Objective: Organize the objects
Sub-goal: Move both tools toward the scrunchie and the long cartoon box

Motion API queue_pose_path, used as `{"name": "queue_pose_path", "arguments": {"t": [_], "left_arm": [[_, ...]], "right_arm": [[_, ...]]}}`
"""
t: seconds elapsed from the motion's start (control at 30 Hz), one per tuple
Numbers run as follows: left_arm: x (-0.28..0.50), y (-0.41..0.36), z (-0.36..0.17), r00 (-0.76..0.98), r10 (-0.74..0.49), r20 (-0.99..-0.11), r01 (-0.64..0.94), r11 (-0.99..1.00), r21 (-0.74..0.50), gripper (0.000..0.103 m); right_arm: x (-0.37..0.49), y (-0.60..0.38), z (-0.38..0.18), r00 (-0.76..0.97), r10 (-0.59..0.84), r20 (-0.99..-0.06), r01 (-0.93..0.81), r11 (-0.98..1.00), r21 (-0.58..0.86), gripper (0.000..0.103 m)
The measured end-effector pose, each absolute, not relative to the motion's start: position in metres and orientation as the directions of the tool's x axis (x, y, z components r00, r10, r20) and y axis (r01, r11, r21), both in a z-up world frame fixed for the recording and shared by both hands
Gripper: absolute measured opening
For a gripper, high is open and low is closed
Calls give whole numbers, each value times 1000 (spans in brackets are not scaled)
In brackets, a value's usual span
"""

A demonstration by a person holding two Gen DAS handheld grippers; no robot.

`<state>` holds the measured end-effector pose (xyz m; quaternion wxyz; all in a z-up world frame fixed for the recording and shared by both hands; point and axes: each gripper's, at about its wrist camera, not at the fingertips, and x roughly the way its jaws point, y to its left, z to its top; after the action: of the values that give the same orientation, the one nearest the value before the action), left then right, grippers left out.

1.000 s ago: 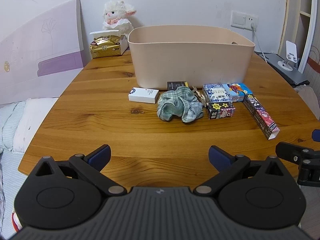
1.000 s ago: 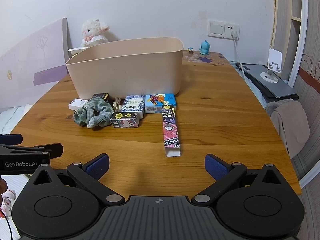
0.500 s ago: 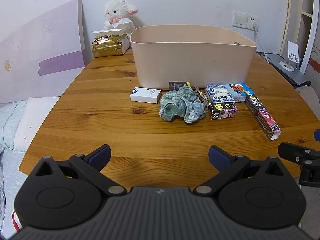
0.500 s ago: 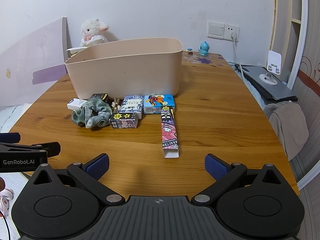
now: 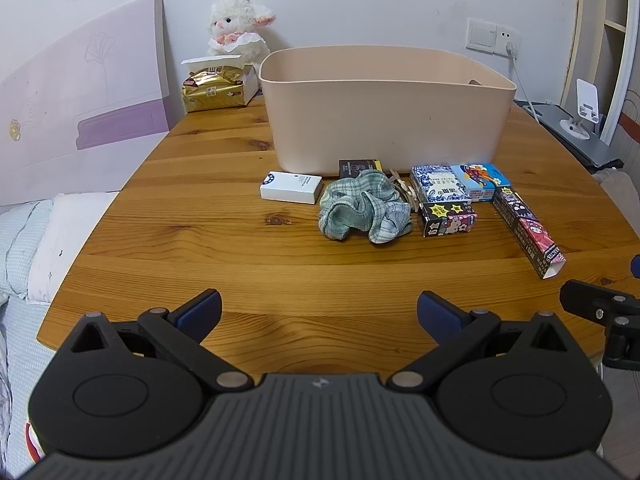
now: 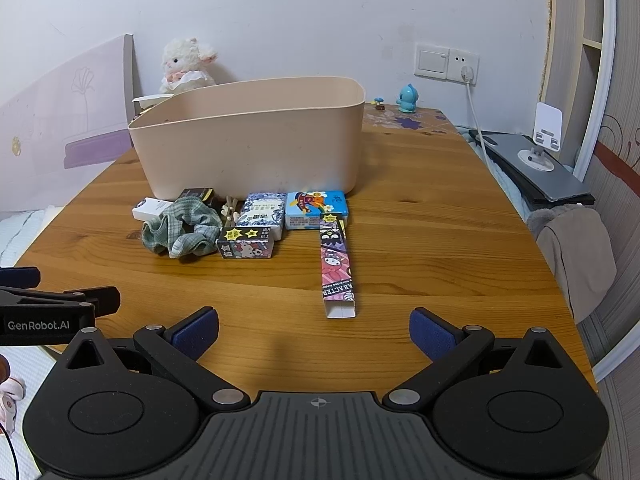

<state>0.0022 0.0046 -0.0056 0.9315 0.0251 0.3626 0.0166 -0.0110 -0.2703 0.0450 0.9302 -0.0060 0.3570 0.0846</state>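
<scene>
Wooden table [image 5: 200,248] clutter is lined up before the beige bin [image 5: 386,120], presumably for loading; both grippers [image 5: 319,312] [image 6: 314,330] are held spread and empty.

home bedroom | bed [image 5: 24,240] beside table | plush lamb [image 5: 236,26]

A plush lamb [image 5: 236,28] sits against the wall behind a gold tissue pack [image 5: 214,90] at the wooden table's [image 5: 200,240] far corner. 1 blue figurine [image 6: 408,99] stands near a wall socket [image 6: 464,67].
</scene>
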Motion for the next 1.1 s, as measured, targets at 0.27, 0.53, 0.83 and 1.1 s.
{"name": "queue_pose_path", "arguments": {"t": [0.27, 0.53, 0.83, 1.1], "left_arm": [[2, 4, -7, 735, 53, -675, -9, 998, 69, 103], [4, 4, -8, 730, 51, -681, -6, 998, 69, 103], [14, 7, -7, 722, 60, -689, -5, 997, 82, 103], [29, 9, -7, 720, 47, -692, 11, 997, 80, 103]], "right_arm": [[-9, -273, 46, 733, 155, -663, -160, 986, 53, 103], [-7, -274, 46, 735, 152, -660, -153, 987, 57, 103], [2, -279, 47, 745, 150, -650, -147, 987, 59, 103], [16, -278, 45, 744, 140, -654, -144, 988, 48, 103]]}}
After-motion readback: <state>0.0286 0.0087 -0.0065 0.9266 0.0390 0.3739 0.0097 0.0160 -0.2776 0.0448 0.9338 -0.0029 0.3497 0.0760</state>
